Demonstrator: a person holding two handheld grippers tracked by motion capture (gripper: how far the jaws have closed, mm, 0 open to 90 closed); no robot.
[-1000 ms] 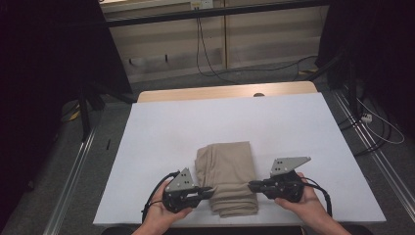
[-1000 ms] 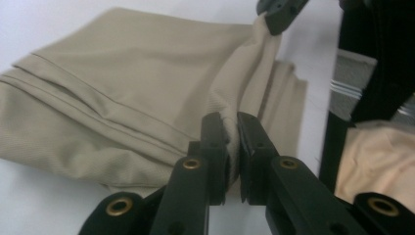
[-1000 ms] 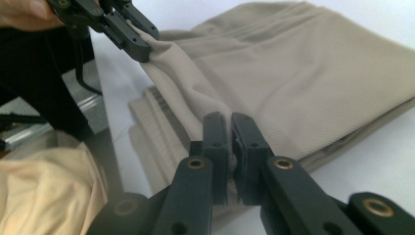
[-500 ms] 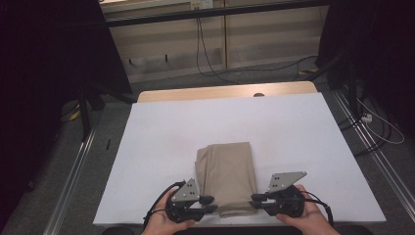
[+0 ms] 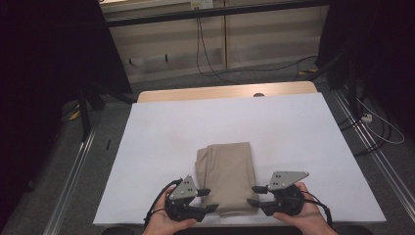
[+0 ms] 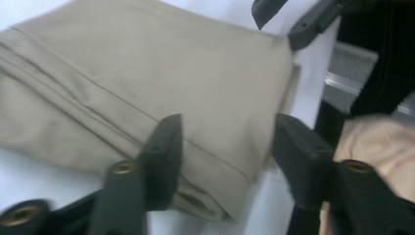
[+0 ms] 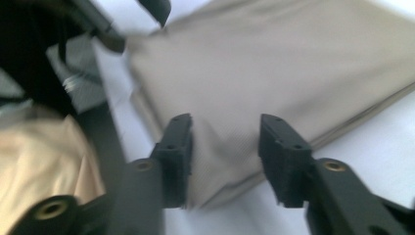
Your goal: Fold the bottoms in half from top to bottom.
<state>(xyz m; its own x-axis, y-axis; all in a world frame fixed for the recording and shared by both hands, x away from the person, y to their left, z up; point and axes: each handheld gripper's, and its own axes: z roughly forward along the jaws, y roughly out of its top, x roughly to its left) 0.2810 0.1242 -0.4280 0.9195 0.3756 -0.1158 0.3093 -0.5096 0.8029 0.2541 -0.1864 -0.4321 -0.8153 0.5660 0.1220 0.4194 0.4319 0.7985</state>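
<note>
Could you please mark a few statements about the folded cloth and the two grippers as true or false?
1. The folded beige cloth lies on the white table cover. True.
2. The left gripper is clamped shut on the cloth. False: its jaws have just been opening and stand apart, with the near edge of the cloth between them.
3. The right gripper is at the cloth's near right corner. True.
4. The cloth is spread out flat in one layer. False: it is folded into a compact rectangle.
5. The right gripper's jaws are open. True: they have just been opening.
</note>
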